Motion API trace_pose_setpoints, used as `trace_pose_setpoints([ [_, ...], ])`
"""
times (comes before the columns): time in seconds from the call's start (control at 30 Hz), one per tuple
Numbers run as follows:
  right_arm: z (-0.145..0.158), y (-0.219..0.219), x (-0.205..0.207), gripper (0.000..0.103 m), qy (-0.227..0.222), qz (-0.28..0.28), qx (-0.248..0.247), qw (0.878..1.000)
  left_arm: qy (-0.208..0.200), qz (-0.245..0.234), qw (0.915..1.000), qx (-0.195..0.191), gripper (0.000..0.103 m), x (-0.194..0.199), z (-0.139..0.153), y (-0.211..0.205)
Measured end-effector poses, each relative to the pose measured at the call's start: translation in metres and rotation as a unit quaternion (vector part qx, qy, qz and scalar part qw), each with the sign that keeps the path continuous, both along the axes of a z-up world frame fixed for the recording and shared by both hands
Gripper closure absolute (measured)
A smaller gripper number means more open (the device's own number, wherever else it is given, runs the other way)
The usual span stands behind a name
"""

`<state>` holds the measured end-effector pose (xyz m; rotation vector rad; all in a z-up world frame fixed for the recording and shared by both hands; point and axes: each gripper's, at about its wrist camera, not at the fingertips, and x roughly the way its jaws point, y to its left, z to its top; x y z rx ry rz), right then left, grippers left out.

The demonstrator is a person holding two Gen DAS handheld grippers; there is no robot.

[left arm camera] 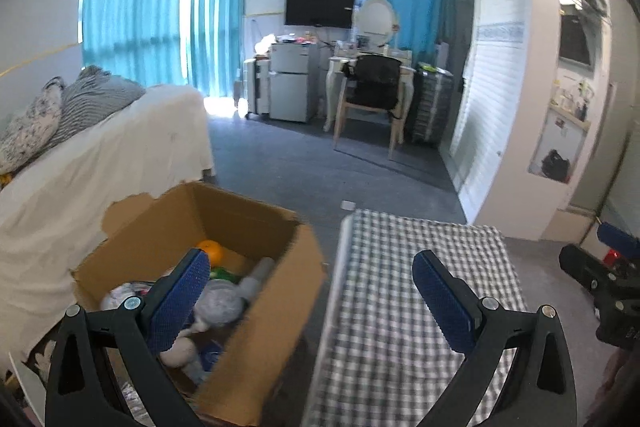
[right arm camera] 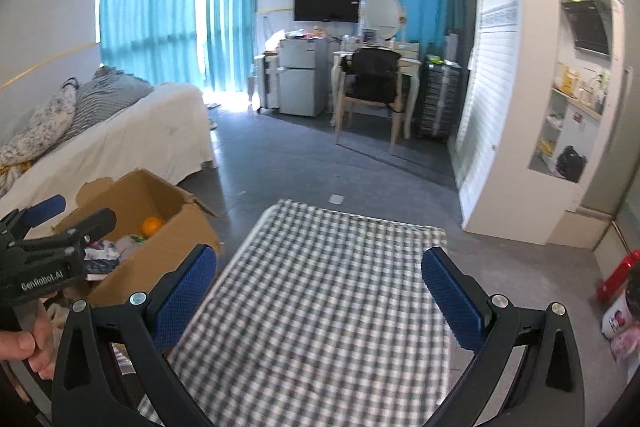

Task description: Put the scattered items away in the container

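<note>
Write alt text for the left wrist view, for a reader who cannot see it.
The left tongs hang open and empty above an open brown cardboard box holding a round orange fruit and pale soft items, beside a grey-and-white checked cloth surface. Behind are a white-covered bed and blue curtains.

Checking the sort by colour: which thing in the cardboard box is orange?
The round orange fruit at the far end of the box. The other things in there are grey, white or green; only this one is bright orange.

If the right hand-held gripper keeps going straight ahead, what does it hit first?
Probably the checked cloth: the open right hand-held gripper points over it, nothing between. Depth is unclear; it might pass above onto the grey floor.
</note>
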<state>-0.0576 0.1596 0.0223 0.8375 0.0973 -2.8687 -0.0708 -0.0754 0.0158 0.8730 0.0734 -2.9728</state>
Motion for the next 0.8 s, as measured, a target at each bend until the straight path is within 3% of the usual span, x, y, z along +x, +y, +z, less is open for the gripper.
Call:
trace_pose_setpoints([
  [0.4,0.007,0.065,0.032,0.0,-0.004,-0.062,-0.009,0.998,-0.002,-0.07,0.9975,-0.006,0.0,0.002,0.003,0.074],
  [0.53,0.008,0.074,0.046,0.0,0.021,-0.108,0.028,0.994,0.001,-0.084,0.9962,-0.022,0.0,0.007,0.002,0.09],
  [0.8,-0.005,0.079,0.046,0.0,0.0,-0.109,0.007,0.994,-0.007,-0.094,0.9951,-0.029,0.0,0.017,-0.011,0.098],
])
